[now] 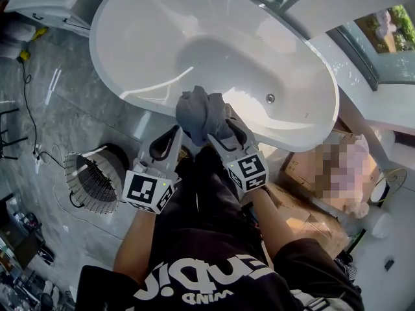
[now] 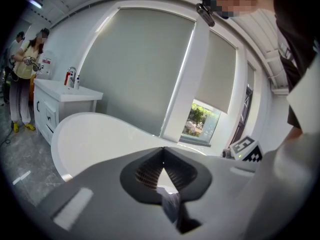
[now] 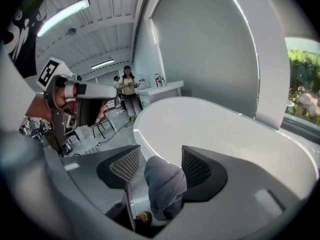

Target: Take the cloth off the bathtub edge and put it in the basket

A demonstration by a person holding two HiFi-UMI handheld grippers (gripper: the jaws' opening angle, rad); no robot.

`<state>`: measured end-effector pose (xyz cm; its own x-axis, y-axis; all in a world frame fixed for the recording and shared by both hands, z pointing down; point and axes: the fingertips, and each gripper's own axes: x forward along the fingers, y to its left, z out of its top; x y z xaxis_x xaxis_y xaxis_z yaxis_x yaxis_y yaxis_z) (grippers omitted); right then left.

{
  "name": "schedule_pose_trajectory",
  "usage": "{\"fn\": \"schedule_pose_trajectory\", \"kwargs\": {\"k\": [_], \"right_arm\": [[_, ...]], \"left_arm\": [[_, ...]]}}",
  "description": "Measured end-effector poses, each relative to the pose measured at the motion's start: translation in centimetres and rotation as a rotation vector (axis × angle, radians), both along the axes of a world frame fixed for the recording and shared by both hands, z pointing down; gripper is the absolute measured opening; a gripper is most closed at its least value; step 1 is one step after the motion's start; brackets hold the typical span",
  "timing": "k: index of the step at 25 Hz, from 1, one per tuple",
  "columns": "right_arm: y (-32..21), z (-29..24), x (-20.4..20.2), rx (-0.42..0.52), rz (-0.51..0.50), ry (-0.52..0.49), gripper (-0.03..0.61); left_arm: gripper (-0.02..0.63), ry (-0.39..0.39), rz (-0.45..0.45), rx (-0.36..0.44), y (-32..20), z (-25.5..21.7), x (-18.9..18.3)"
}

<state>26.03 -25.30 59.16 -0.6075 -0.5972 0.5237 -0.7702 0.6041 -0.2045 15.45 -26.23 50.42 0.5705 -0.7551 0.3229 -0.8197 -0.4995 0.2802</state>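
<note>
A grey cloth (image 1: 198, 112) lies bunched over the near rim of the white bathtub (image 1: 130, 96). My right gripper (image 1: 222, 122) is open, a jaw on each side of the cloth; in the right gripper view the cloth (image 3: 165, 181) stands between the ribbed pads (image 3: 126, 166) without being squeezed. My left gripper (image 1: 176, 133) sits just left of the cloth with its tips together (image 2: 163, 149). A strip of cloth (image 2: 171, 204) shows below those tips; whether it is gripped I cannot tell. The wire basket (image 1: 91, 183) stands on the floor to the left.
Cardboard boxes (image 1: 311, 173) sit against the tub on the right. A cable (image 1: 29, 109) runs over the grey floor at the left. A white vanity (image 2: 60, 99) stands beyond the tub's far end, with a person (image 2: 22, 79) beside it.
</note>
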Motion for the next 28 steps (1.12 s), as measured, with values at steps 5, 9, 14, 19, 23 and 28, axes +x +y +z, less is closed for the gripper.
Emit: {"fn": "schedule_pose_trajectory", "kwargs": {"k": [5, 9, 14, 19, 23, 28], "right_arm": [[0.1, 4.8, 0.5, -0.071, 0.004, 0.037, 0.241], [0.2, 9.0, 0.7, -0.144, 0.004, 0.080, 0.241], [-0.1, 13.6, 1.1, -0.211, 0.022, 0.149, 0.242], [0.7, 17.7, 1.6, -0.308, 0.033, 0.205, 0.242], [1.1, 19.3, 1.7, -0.338, 0.045, 0.221, 0.242], [0.7, 19.5, 1.6, -0.333, 0.042, 0.230, 0.241]], "left_arm": [[-0.006, -0.015, 0.020, -0.002, 0.2, 0.4, 0.7], [-0.006, -0.015, 0.022, -0.017, 0.5, 1.0, 0.8], [-0.006, -0.018, 0.027, -0.035, 1.0, 1.9, 0.9], [-0.006, -0.024, 0.028, -0.053, 1.2, 2.6, 0.8], [-0.006, -0.032, 0.029, -0.057, 1.2, 2.8, 0.6], [-0.006, -0.035, 0.027, -0.071, 1.1, 3.3, 0.3]]}}
